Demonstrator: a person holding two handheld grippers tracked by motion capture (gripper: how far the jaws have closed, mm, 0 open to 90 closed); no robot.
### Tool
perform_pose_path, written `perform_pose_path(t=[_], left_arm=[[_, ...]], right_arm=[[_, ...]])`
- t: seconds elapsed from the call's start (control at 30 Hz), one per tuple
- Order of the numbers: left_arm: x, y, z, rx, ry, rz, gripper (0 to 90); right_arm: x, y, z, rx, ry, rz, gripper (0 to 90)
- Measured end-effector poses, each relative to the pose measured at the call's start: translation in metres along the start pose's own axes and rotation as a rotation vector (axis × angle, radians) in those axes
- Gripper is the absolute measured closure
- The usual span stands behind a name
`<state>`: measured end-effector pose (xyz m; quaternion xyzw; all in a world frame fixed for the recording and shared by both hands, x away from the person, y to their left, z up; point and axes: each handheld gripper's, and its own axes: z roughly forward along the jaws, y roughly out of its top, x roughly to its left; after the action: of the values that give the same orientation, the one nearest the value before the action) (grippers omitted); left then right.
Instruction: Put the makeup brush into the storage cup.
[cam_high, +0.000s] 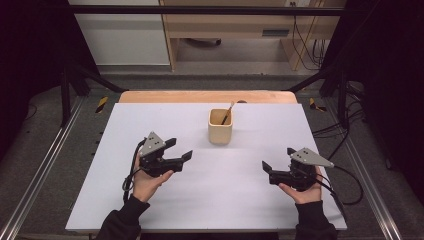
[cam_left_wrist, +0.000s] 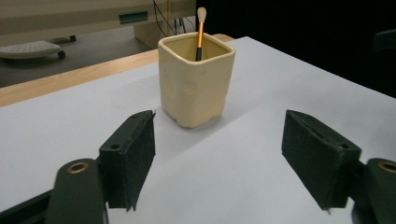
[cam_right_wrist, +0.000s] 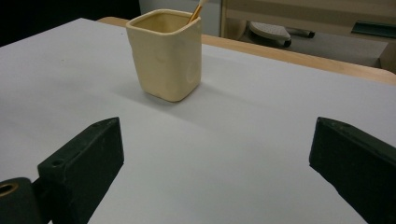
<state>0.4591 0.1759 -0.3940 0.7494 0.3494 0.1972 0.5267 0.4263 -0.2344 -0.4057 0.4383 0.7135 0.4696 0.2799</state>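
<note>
A cream square cup (cam_high: 220, 131) stands upright toward the back middle of the white tabletop (cam_high: 150, 200). A thin brush (cam_high: 227, 114) with an orange handle leans inside it. My left gripper (cam_high: 180, 149) is held low at the left, its jaws wide apart and pointing toward the cup, with nothing between them. In the left gripper view the cup (cam_left_wrist: 196, 88) and brush (cam_left_wrist: 201, 28) lie just beyond the open gripper (cam_left_wrist: 219, 140). My right gripper (cam_high: 276, 158) rests at the right, open and empty. The right gripper view has the cup (cam_right_wrist: 166, 60) farther off past the gripper (cam_right_wrist: 217, 140).
A wooden strip (cam_high: 200, 96) edges the table's far side. Dark metal frame posts (cam_high: 65, 95) and floor rails flank the table. Cables (cam_high: 350, 180) trail off the right side. Wooden furniture (cam_high: 240, 25) stands beyond the table.
</note>
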Motion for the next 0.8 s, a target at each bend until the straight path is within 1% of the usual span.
perform_pose_path(t=[0.07,0.2,0.23,0.3,0.43,0.5,0.57,0.6,0.7,0.8], left_arm=[[0.002,-0.007,-0.006,0.0,0.014,-0.01,21.1],[0.008,-0.018,-0.013,0.01,0.037,-0.034,15.9],[0.01,-0.02,-0.015,0.006,0.039,-0.047,15.3],[0.013,-0.025,-0.02,0.008,0.047,-0.055,14.3],[0.02,-0.031,-0.027,0.017,0.065,-0.068,12.7],[0.023,-0.035,-0.03,0.022,0.06,-0.073,12.6],[0.024,-0.04,-0.033,0.042,0.072,-0.058,12.3],[0.024,-0.041,-0.034,0.042,0.078,-0.056,12.3],[0.028,-0.047,-0.037,0.045,0.09,-0.071,12.3],[0.033,-0.051,-0.042,0.045,0.1,-0.082,12.2]], right_arm=[[0.0,0.0,-0.001,0.0,0.001,0.006,3.3],[-0.001,0.0,-0.002,0.003,0.002,-0.003,2.9],[-0.001,0.0,-0.002,0.002,0.001,-0.003,2.9],[-0.002,0.0,-0.002,0.004,0.001,-0.003,2.7],[-0.002,-0.001,-0.002,0.008,-0.001,-0.016,2.6],[-0.002,-0.001,-0.003,0.01,-0.001,-0.018,2.6],[-0.002,-0.001,-0.003,0.011,-0.001,-0.019,2.7],[-0.002,-0.002,-0.002,0.009,-0.003,-0.019,2.7],[-0.004,-0.004,-0.002,0.012,-0.004,-0.006,2.9],[-0.005,-0.006,-0.001,0.018,-0.005,-0.006,2.9]])
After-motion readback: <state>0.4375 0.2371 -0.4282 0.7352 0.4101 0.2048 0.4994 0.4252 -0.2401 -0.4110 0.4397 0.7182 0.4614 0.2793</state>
